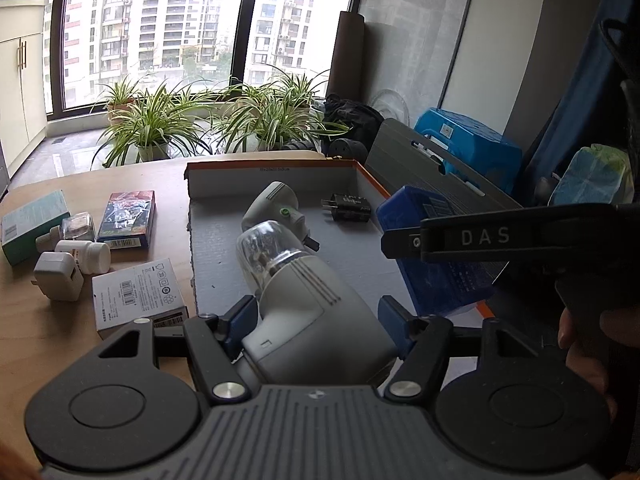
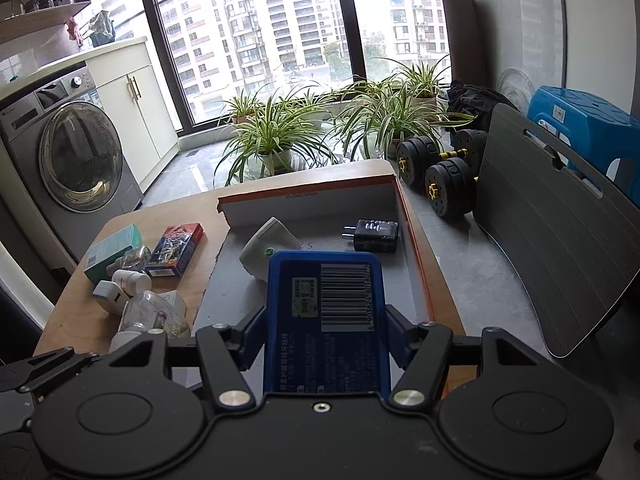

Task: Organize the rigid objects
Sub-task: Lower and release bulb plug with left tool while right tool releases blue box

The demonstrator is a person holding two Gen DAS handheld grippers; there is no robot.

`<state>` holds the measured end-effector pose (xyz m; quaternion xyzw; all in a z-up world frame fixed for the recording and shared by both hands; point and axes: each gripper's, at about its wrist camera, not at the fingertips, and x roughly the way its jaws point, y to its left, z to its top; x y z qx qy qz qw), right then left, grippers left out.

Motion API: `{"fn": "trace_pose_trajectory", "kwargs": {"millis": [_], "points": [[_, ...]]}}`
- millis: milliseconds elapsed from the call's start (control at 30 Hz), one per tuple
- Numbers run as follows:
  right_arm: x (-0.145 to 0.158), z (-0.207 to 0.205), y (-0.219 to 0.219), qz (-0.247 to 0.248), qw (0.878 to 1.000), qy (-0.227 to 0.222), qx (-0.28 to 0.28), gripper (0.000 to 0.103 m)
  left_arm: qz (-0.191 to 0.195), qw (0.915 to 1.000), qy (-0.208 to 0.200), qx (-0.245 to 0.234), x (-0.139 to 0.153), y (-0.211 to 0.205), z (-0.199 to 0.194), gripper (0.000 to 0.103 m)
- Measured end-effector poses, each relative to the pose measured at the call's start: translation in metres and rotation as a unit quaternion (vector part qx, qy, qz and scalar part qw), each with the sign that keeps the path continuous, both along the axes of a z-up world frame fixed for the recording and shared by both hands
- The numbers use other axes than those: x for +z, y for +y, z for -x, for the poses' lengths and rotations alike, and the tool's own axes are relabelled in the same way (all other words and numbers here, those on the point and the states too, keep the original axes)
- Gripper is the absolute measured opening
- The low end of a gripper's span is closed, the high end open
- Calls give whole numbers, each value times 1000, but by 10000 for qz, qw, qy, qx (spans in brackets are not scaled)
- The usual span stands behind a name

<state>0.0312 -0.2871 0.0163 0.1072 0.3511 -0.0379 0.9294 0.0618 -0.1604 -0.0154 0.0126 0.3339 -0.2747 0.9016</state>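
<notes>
Open cardboard tray [image 1: 362, 172] holds a grey device [image 1: 276, 206] and black charger [image 1: 352, 208] — left gripper [image 1: 316, 320] jaws clamp a clear-domed grey device [image 1: 304, 304], right gripper [image 2: 316, 338] jaws grip a blue box [image 2: 326, 320] hiding the tray's middle

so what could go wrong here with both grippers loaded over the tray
The left gripper and right gripper work close together over the tray, so they could collide. The grey device might knock its twin when lowered. The blue box might land on the black charger.
</notes>
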Motion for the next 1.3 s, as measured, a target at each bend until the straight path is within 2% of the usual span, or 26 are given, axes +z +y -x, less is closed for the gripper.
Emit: {"fn": "trace_pose_trajectory", "kwargs": {"millis": [500,1300], "points": [[-13,-34,-5,6,9997,223,75,74,-36,10000,87,2,-10,-6,-17,68],[-25,-60,-13,86,9993,354,-14,75,-123,9998,146,37,-19,-17,-45,68]]}}
